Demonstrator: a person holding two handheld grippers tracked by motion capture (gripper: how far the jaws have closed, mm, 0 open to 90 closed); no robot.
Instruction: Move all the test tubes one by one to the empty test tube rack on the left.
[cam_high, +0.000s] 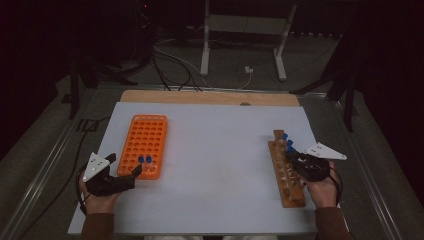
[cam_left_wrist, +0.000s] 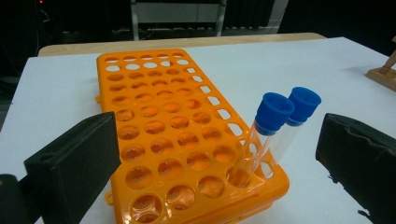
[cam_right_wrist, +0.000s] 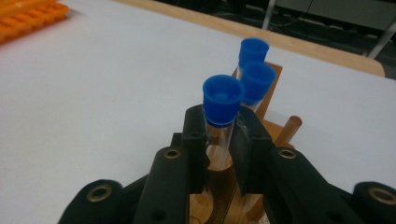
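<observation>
Two clear test tubes with blue caps (cam_left_wrist: 275, 135) stand side by side in the near corner holes of the orange plastic multi-hole tube rack (cam_high: 144, 145), on the left of the white table top (cam_high: 215, 165). Left gripper (cam_high: 131, 175) sits just beside that corner of the rack, jaws spread wide; in the left gripper view both tubes show between the black pads (cam_left_wrist: 74, 163), neither pad touching them, nothing held.

Right gripper (cam_high: 292, 159) is over the long wooden tube rack (cam_high: 286, 175) on the right side of the table. Its jaws are clamped on the glass of one clear blue-capped tube (cam_right_wrist: 222, 105), just under the cap; the tube is upright, its lower end at a hole in the wooden rack. Two more blue-capped tubes (cam_right_wrist: 254, 70) stand in the same rack right behind it, toward the far end.

No brand, label or lettering readable on tubes, racks or grippers. Grey three-cornered plates top both grippers in the high view.
</observation>
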